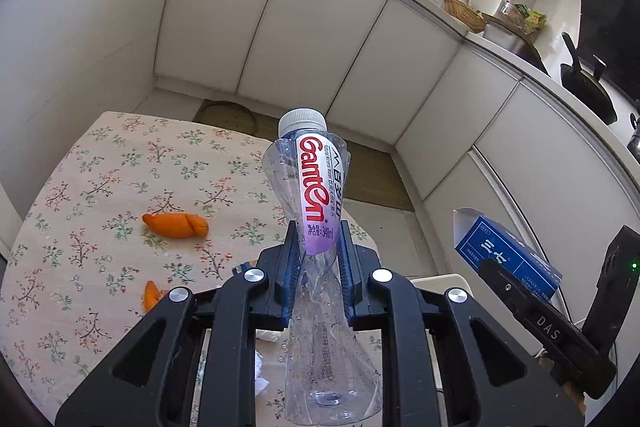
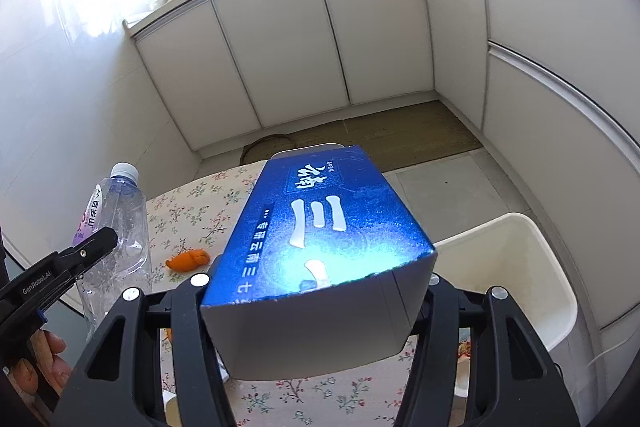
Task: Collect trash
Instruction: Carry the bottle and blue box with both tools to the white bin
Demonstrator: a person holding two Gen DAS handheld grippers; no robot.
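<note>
My left gripper (image 1: 318,251) is shut on a crushed clear plastic bottle (image 1: 312,187) with a white cap and red lettering, held upright above the table. The same bottle (image 2: 116,223) and the left gripper (image 2: 94,247) show at the left of the right wrist view. My right gripper (image 2: 316,307) is shut on a blue cardboard box (image 2: 320,227), lifted over the table; the box (image 1: 508,255) also appears at the right of the left wrist view. Orange peel (image 1: 176,225) lies on the floral tablecloth (image 1: 80,211), a second piece (image 1: 151,294) nearer. A white bin (image 2: 516,267) stands right of the box.
White crumpled paper (image 1: 264,367) lies on the table under the left gripper. White kitchen cabinets (image 2: 280,47) run along the back and right, with a mat (image 2: 400,135) on the floor before them. A person's hand (image 2: 36,367) holds the left gripper's handle.
</note>
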